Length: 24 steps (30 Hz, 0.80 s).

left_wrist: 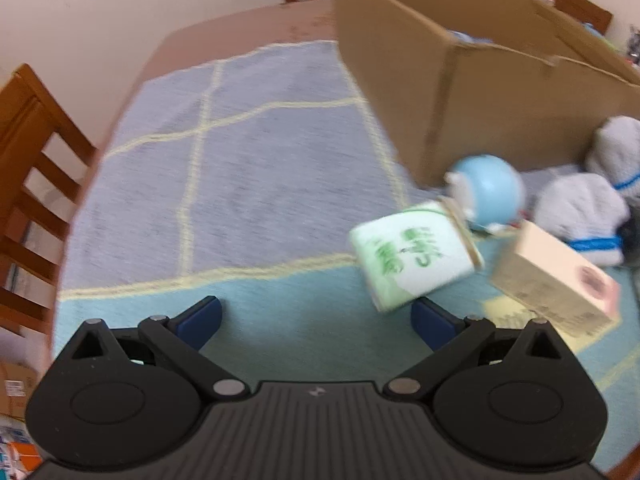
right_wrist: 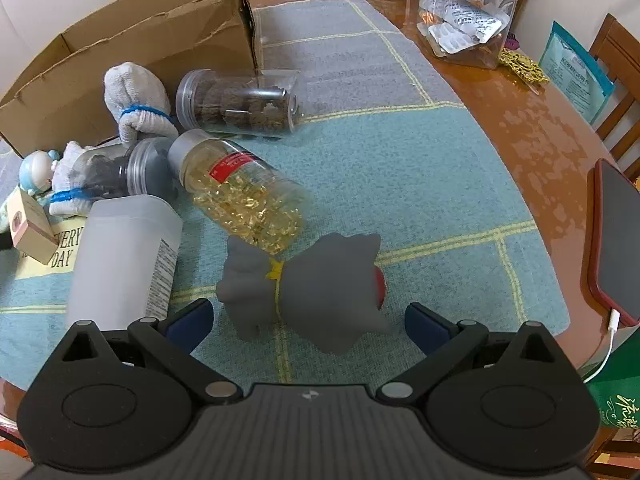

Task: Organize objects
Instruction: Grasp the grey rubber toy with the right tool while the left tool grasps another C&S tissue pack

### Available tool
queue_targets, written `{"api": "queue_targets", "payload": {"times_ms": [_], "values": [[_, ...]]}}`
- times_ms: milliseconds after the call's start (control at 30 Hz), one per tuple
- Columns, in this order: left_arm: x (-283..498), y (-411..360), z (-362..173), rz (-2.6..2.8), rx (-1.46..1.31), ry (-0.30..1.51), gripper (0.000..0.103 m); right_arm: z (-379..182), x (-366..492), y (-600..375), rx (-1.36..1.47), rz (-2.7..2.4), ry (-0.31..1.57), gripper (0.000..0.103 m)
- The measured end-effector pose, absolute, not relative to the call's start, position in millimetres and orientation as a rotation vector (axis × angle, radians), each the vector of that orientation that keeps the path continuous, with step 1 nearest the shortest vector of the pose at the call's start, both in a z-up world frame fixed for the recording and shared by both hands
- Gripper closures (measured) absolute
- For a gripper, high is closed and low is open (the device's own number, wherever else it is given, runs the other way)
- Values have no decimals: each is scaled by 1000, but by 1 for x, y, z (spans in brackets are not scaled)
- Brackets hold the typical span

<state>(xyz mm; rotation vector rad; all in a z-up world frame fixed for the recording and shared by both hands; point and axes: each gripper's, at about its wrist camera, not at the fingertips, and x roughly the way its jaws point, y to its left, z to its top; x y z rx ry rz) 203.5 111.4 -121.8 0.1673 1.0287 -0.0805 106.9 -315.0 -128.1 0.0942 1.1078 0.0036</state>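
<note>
While both sets of tongs hang spread wide over the cloth-covered table (right_wrist: 520, 128), neither grasps anything; the left gripper (left_wrist: 316, 316) has its blue pads apart above the blue-green cloth (left_wrist: 256, 184), with a white and green packet (left_wrist: 412, 256) lying tilted just ahead of its right pad; beyond the packet sit a blue toy (left_wrist: 490, 192), a small beige carton (left_wrist: 556, 280) and bundled white gloves (left_wrist: 580, 208), all close before the cardboard box (left_wrist: 460, 92); this view is blurred. The right gripper (right_wrist: 308, 320) is likewise released, its pads either side of a grey toy (right_wrist: 316, 292) lying on the cloth between them, not pinched; just beyond it lies a jar of yellow capsules (right_wrist: 244, 192) on its side, a white bottle (right_wrist: 124, 256) to the left, two clear jars with dark contents (right_wrist: 236, 104) nearer the box; a red phone (right_wrist: 616, 244) rests at the table's right edge.
</note>
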Motion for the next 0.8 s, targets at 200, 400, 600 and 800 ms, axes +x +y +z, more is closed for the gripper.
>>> {"api": "queue_targets", "payload": {"times_ms": [200, 400, 600, 800], "values": [[218, 130, -119, -33, 165, 1021, 2, -130, 108, -313, 60, -4, 1111, 0], [200, 114, -114, -183, 144, 1020, 2, -134, 106, -309, 4, -15, 1100, 0], [200, 87, -122, -266, 167, 982, 2, -133, 104, -309, 2, -13, 1085, 0], [208, 86, -131, -268, 141, 956, 1, -134, 104, -309, 2, -15, 1087, 0]]}}
